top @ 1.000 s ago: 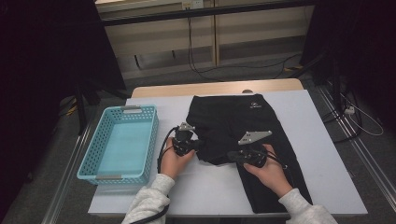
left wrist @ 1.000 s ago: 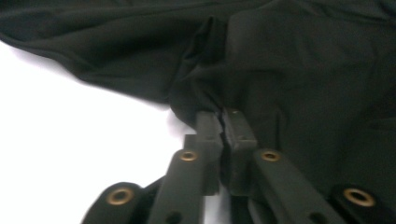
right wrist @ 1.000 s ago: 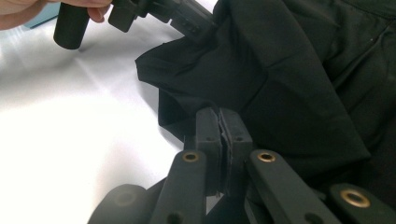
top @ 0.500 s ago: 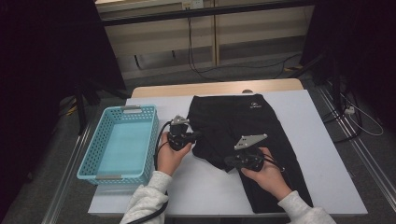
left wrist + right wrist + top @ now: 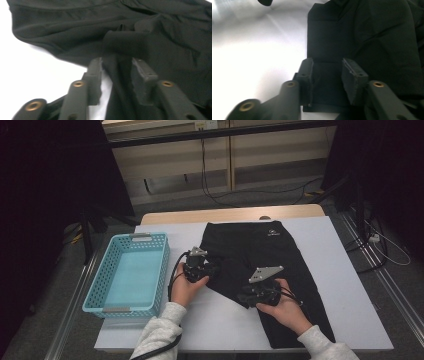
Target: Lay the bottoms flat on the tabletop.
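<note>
Black trousers (image 5: 260, 250) lie flat on the white table (image 5: 210, 320), waistband at the far end, one leg folded across the other. My left gripper (image 5: 211, 269) is at the garment's left edge. In the left gripper view its jaws have just been opening; the left gripper (image 5: 116, 61) is open, with a loose ridge of black cloth (image 5: 125, 45) between the pads. My right gripper (image 5: 243, 297) sits at the near corner of the fold. The right gripper (image 5: 327, 62) has also just been opening and stands open around the cloth's edge (image 5: 327, 82), pads apart from it.
A light blue plastic basket (image 5: 150, 236) stands at the table's left side, close to my left hand. Beyond the far table edge, cables run across the floor (image 5: 240, 195). Bare white tabletop lies near me and to the right of the trousers.
My right hand has slid a little to the left and toward me along the fold's edge. The left hand has barely shifted.
</note>
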{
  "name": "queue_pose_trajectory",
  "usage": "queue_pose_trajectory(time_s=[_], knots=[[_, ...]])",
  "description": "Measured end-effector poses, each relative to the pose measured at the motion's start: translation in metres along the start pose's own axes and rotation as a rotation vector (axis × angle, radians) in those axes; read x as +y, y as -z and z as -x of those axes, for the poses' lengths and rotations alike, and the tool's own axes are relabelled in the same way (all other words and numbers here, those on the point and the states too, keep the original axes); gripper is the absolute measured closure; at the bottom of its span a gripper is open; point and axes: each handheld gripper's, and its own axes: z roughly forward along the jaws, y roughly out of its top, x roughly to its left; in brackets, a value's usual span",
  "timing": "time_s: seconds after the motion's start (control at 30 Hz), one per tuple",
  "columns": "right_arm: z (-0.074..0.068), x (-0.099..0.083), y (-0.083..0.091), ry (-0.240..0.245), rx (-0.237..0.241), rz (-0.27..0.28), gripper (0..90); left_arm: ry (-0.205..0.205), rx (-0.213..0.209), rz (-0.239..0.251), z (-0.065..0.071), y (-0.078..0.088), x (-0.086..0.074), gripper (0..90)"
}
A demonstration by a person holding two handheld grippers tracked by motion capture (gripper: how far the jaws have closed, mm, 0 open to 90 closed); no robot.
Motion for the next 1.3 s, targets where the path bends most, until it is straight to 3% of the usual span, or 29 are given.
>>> queue_pose_trajectory(time_s=[0.1,0.17,0.33,0.4,0.53,0.6,0.67,0.77,0.8,0.97,1.07,1.2,1.3], knots=[[-0.001,0.0,0.002,0.003,-0.007,0.007,56.2,0.01,-0.011,0.021,-0.002,0.01,0.0,48.3],[0.0,0.0,0.004,0.001,-0.01,0.015,55.4,-0.003,-0.014,-0.002,-0.003,0.015,-0.002,44.2],[0.003,-0.001,0.008,-0.01,-0.014,0.023,52.7,-0.033,-0.013,-0.057,-0.003,0.01,-0.011,46.7],[0.005,-0.002,0.008,-0.017,-0.02,0.023,51.0,-0.058,0.0,-0.045,-0.003,0.006,-0.014,46.7],[0.005,-0.002,0.01,-0.017,-0.052,0.032,46.1,-0.097,0.019,-0.063,0.001,0.005,-0.012,58.1],[0.005,-0.002,0.009,-0.023,-0.051,0.038,42.9,-0.077,0.032,-0.069,0.003,0.005,-0.012,66.0],[0.004,-0.001,0.009,-0.017,-0.054,0.038,41.3,-0.061,0.011,-0.089,0.005,0.006,-0.01,76.4],[0.001,0.0,0.007,-0.006,-0.059,0.037,44.8,-0.031,0.004,-0.098,0.008,0.006,-0.008,86.9],[0.0,0.0,0.006,-0.003,-0.054,0.034,45.5,-0.032,0.012,-0.104,0.008,0.007,-0.007,87.6],[-0.006,0.001,-0.003,0.023,-0.04,0.014,45.8,0.042,-0.014,-0.069,0.01,0.02,0.002,88.1],[-0.012,0.003,-0.012,0.06,-0.032,-0.003,45.2,0.055,-0.028,-0.06,0.01,0.022,0.003,88.0],[-0.015,0.005,-0.021,0.07,-0.044,-0.038,46.5,0.087,-0.041,-0.058,0.008,0.024,0.002,88.2],[-0.014,0.005,-0.025,0.067,-0.049,-0.039,47.2,0.083,-0.039,-0.048,0.009,0.028,0.005,88.3]])
